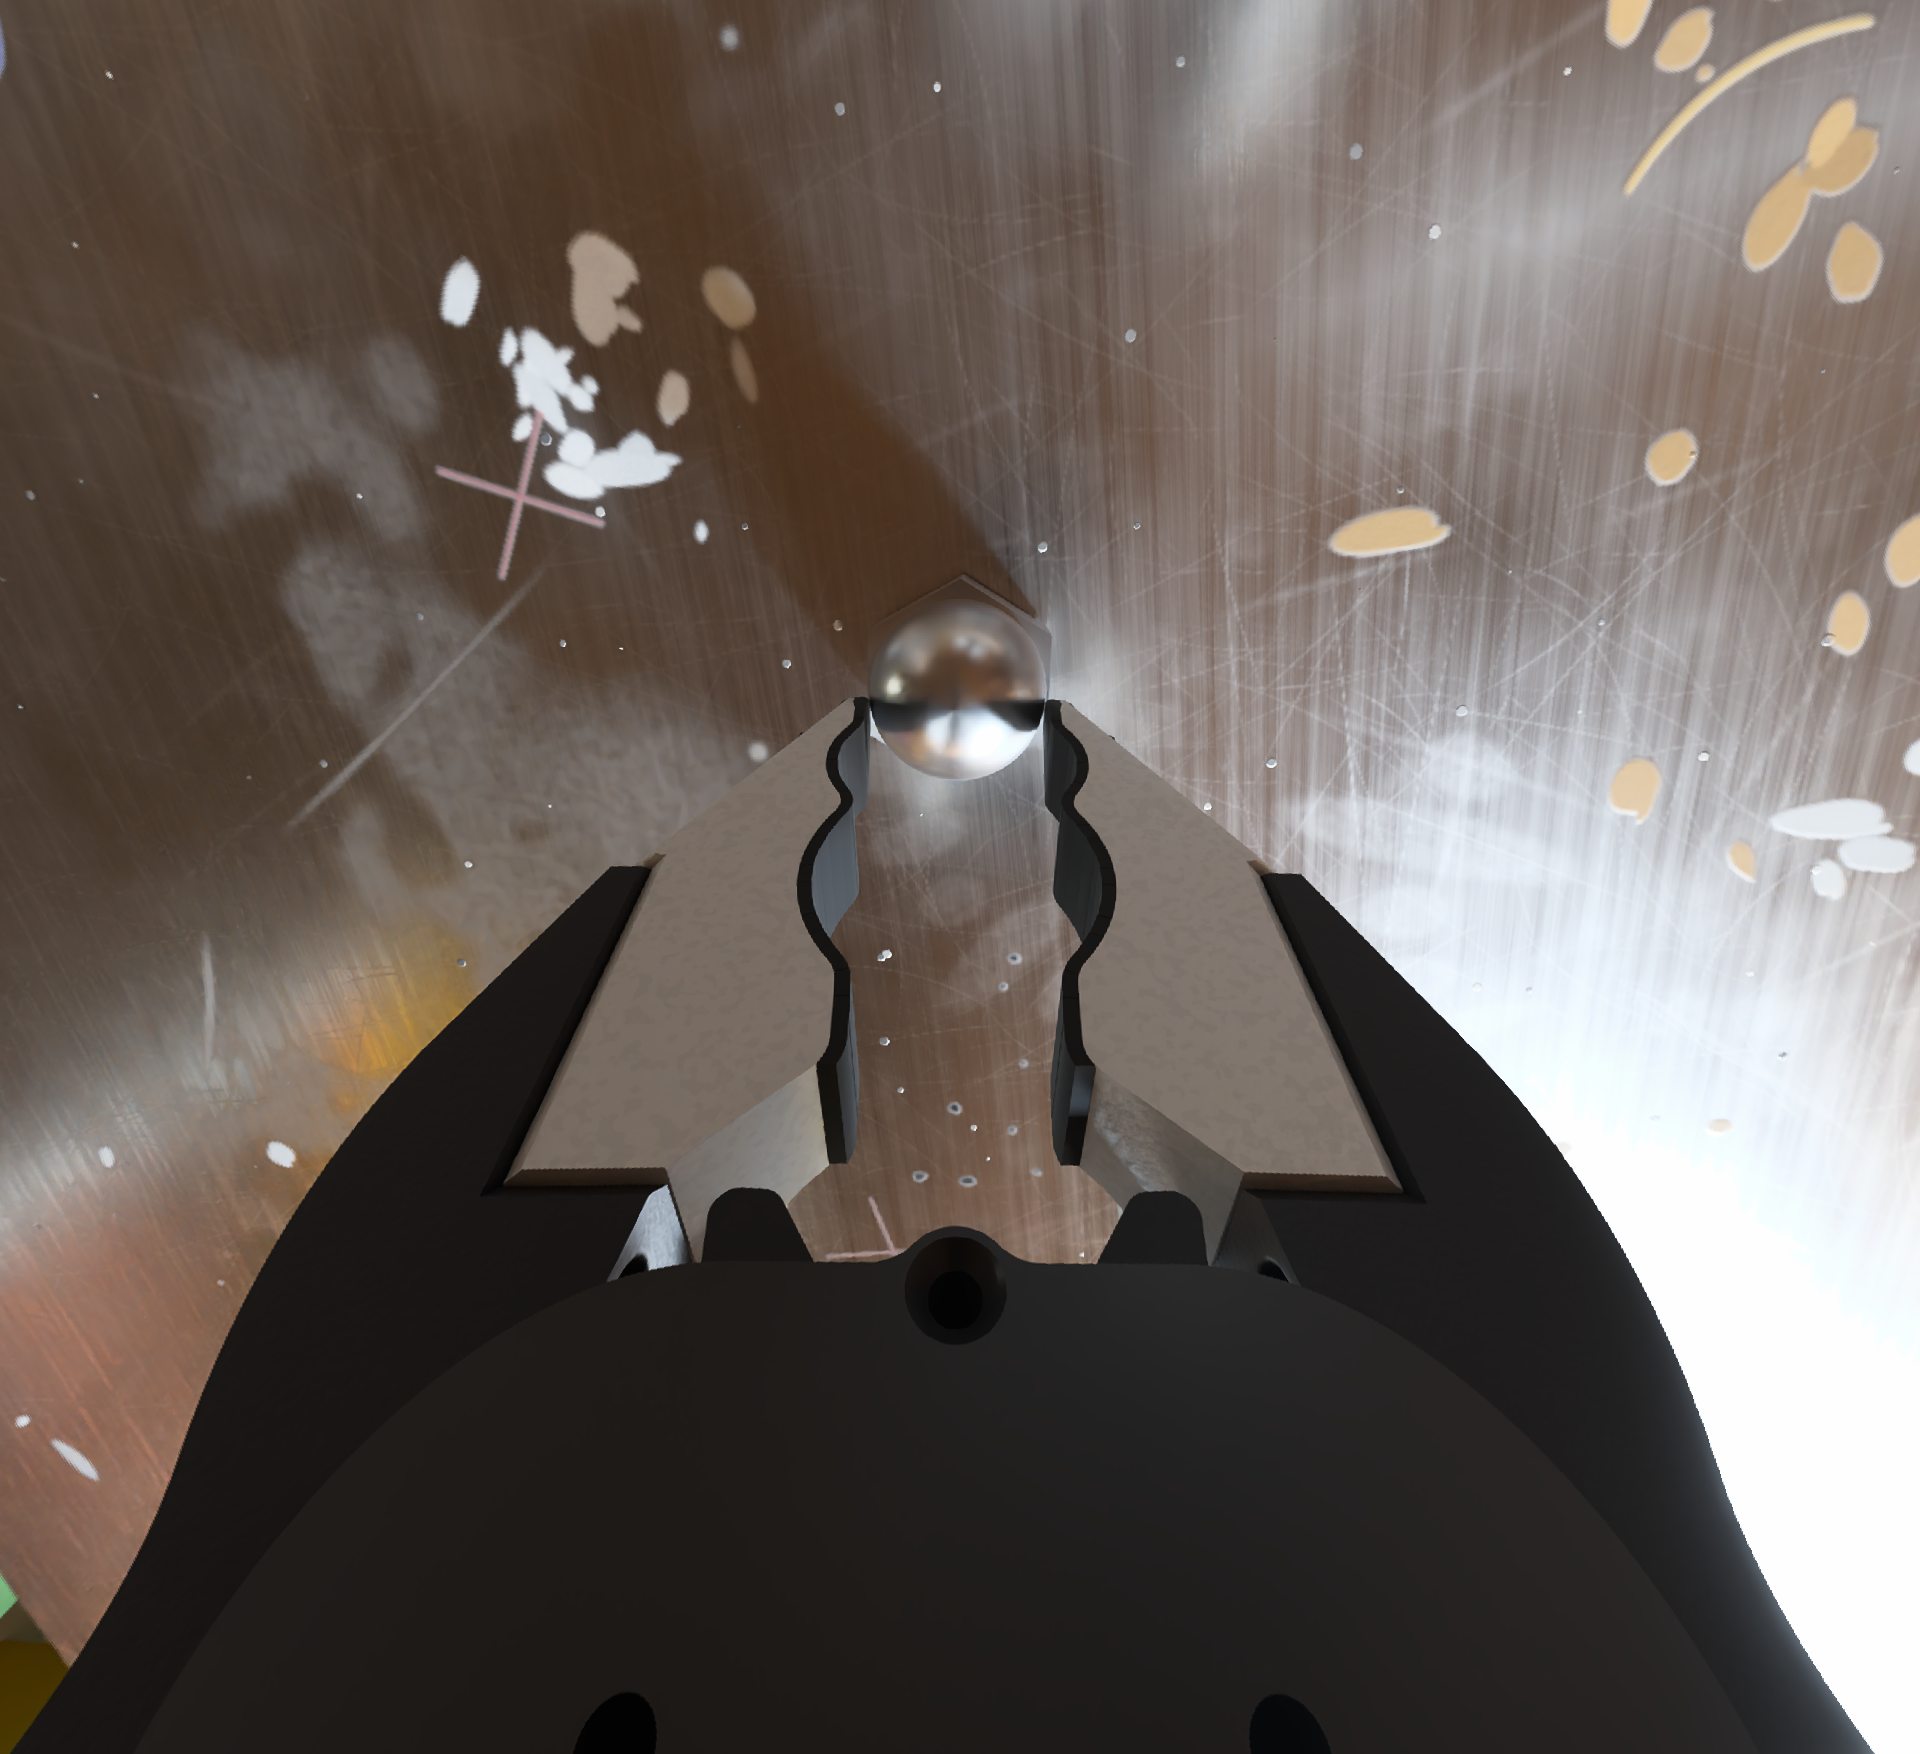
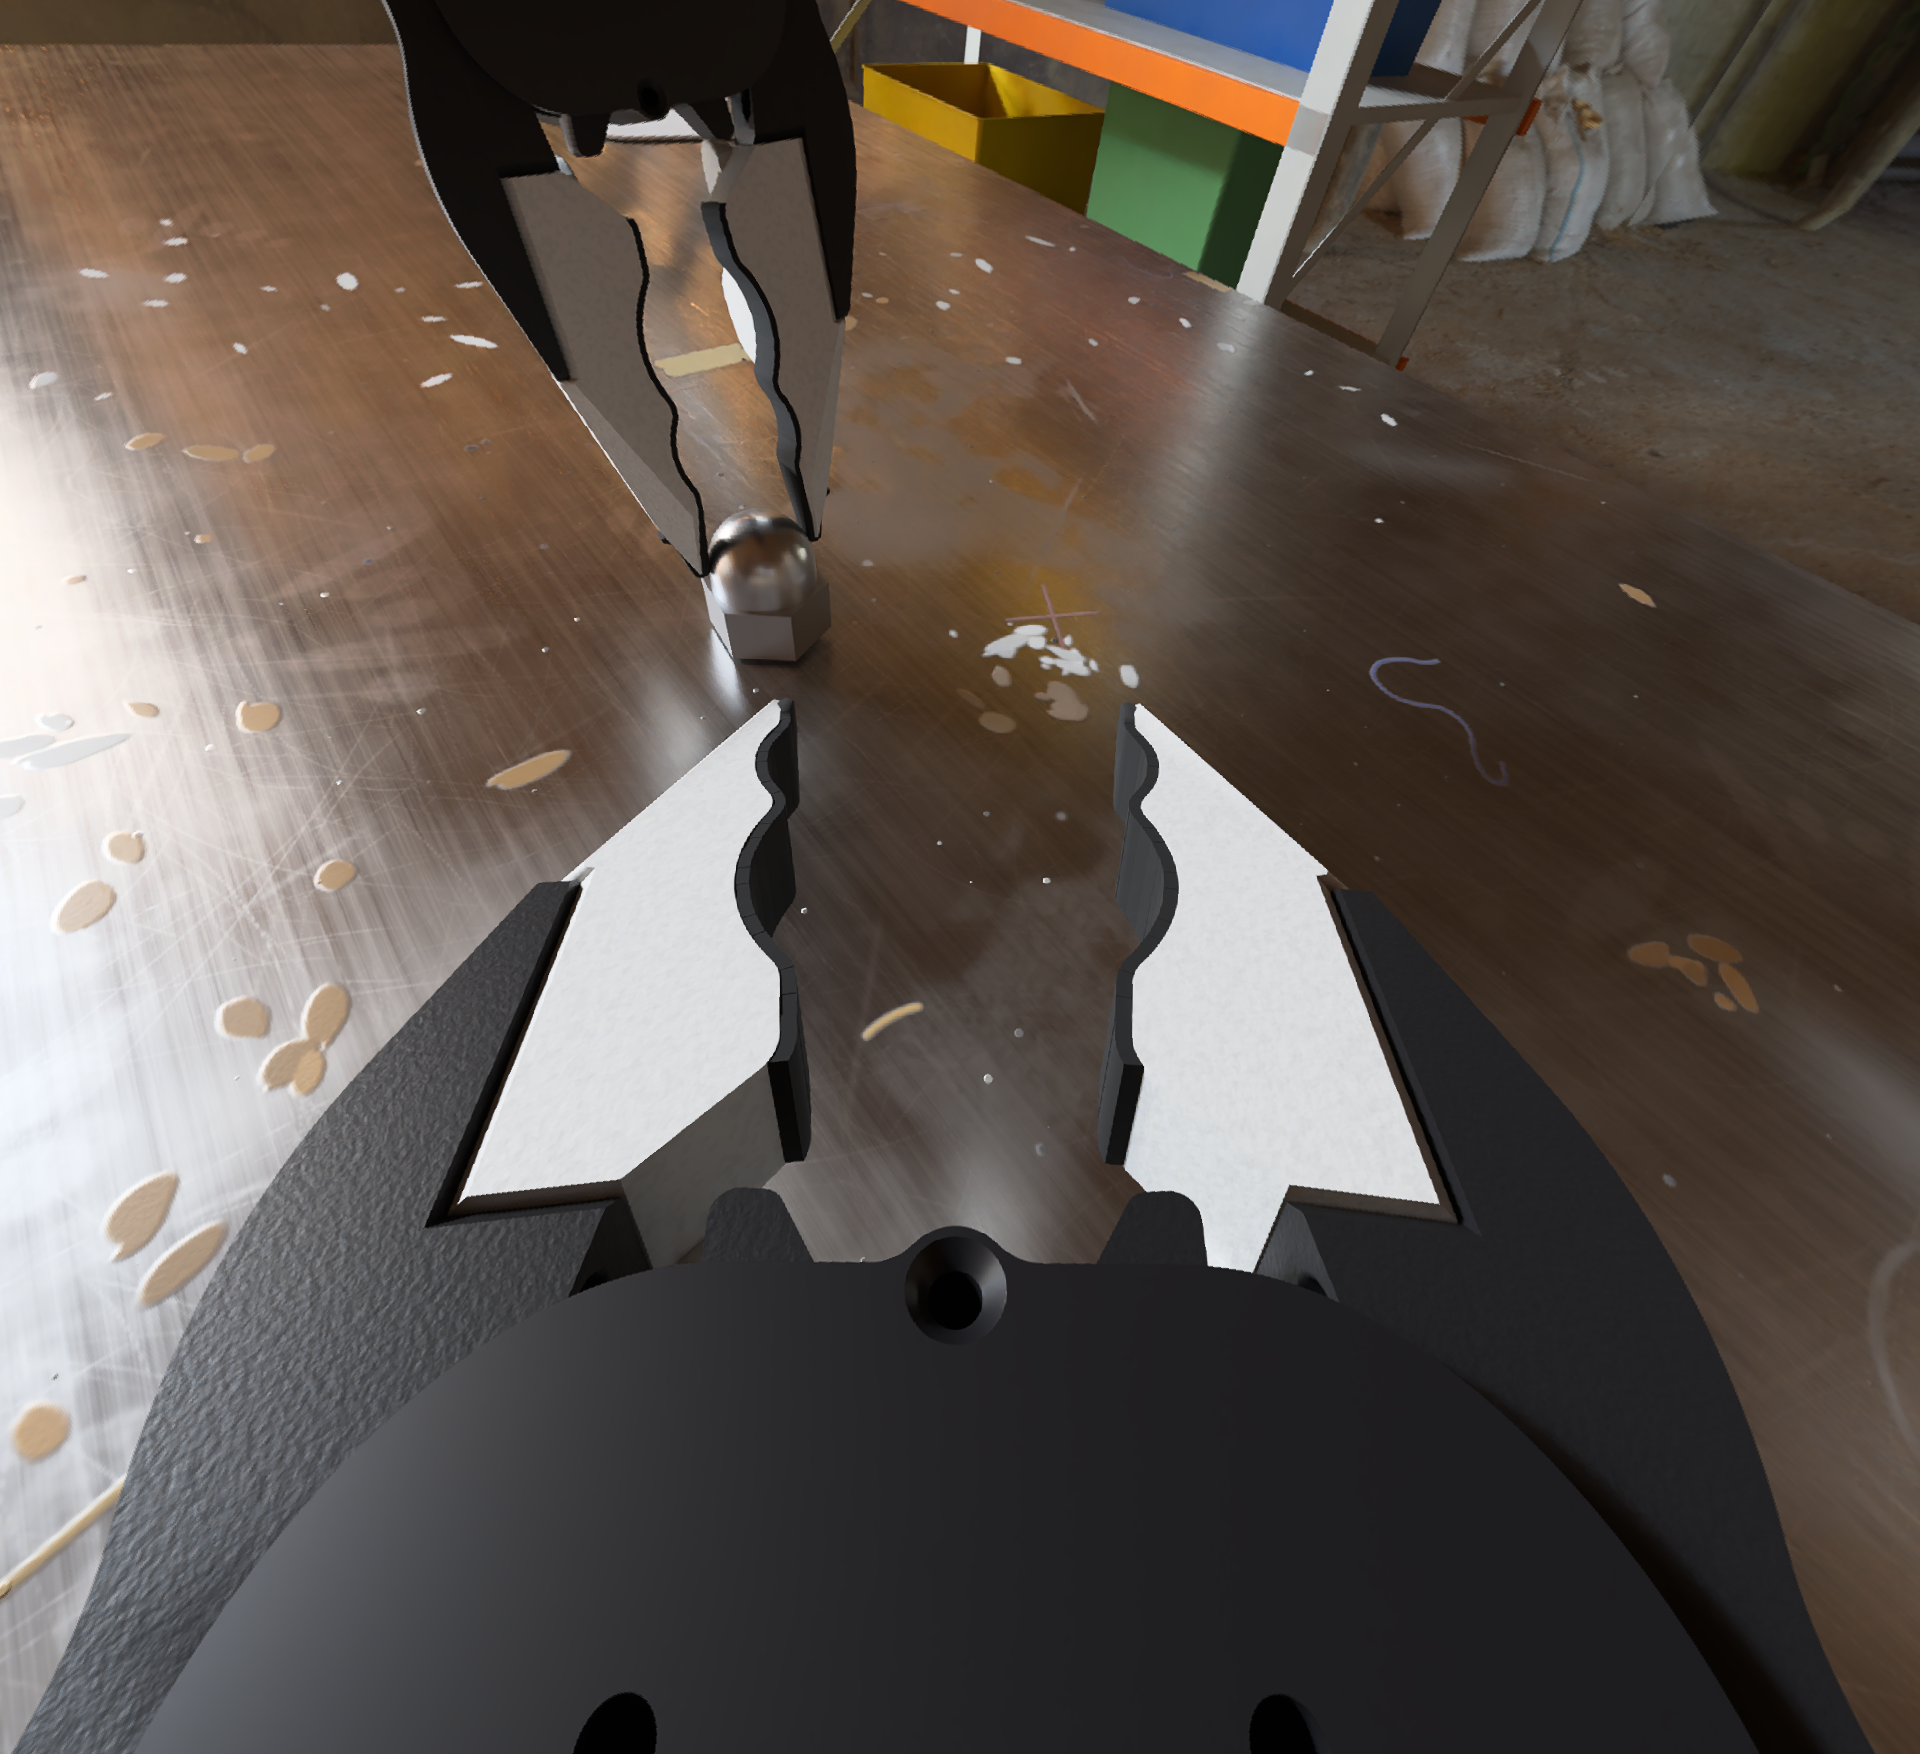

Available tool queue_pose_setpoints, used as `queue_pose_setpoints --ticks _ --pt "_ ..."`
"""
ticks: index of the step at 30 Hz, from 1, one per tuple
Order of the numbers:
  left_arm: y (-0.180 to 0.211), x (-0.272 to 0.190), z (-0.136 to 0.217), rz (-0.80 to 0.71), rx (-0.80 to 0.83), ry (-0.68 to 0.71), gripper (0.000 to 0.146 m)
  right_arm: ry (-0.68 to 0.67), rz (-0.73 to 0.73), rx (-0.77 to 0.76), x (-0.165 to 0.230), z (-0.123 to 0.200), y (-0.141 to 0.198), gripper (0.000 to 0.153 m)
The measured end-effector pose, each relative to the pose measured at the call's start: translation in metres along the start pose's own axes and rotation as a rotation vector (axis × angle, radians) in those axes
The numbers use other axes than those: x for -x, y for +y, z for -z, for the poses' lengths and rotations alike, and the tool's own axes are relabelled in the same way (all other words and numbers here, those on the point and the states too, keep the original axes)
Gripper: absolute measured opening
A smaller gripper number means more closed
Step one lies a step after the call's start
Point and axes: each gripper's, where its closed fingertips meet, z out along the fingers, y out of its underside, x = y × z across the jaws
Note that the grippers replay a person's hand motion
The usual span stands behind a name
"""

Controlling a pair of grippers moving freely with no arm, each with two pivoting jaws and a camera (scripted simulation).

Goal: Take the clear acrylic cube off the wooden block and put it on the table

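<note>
Scratched, paint-flecked brown worktop (image 2: 1299, 499) w/ orange shelf rack (image 2: 1049, 31) behind: yellow, blue, green bins; sacks by wall. Centre: shiny ball (image 2: 764, 561) atop grey hex block (image 2: 774, 632), not a clear cube on wood. Left gripper (image 1: 956, 717) fingers pinch ball's sides. Right gripper (image 2: 956, 717) fingers spread, empty, just short of block.

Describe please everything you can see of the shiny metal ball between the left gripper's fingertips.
The ball is small, round and mirror-bright, like polished steel, reflecting the surroundings. It sits on top of a pale grey hexagonal block that stands on the scratched, paint-spotted table. The left gripper comes down from above, and its two fingertips touch the ball's opposite sides. Nothing else touches it.
</note>
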Motion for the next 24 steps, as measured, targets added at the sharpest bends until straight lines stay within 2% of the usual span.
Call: queue_pose_setpoints --ticks 6,7,8,9,12,15,17,20,24 --pt "0.003 -0.001 -0.001 0.004 -0.018 -0.037 0.034 -0.004 -0.002 0.016 0.001 -0.003 0.004 0.061" --pt "0.002 -0.001 0.0 0.011 -0.031 -0.044 0.054 -0.004 -0.003 0.018 0.001 -0.003 0.004 0.061" --pt "0.0 -0.002 0.002 0.017 -0.044 -0.046 0.065 -0.003 -0.003 0.02 0.001 -0.003 0.005 0.061" --pt "-0.001 -0.003 0.005 0.021 -0.06 -0.048 0.068 -0.002 -0.003 0.02 0.0 -0.003 0.005 0.061" --pt "-0.005 -0.006 0.027 0.016 -0.129 -0.069 0.069 0.001 -0.006 0.014 0.0 -0.002 0.004 0.061" --pt "0.006 0.009 0.068 0.053 -0.183 -0.122 0.07 0.0 -0.017 0.011 -0.001 -0.002 0.004 0.061" --pt "0.026 0.032 0.097 0.118 -0.203 -0.184 0.071 -0.013 -0.035 0.005 0.0 -0.003 0.003 0.061" --pt "0.076 0.077 0.129 0.249 -0.183 -0.282 0.072 -0.033 -0.055 -0.009 0.003 -0.003 0.0 0.061" --pt "0.159 0.123 0.129 0.422 -0.115 -0.309 0.074 -0.032 -0.049 -0.007 0.004 -0.002 0.0 0.061"
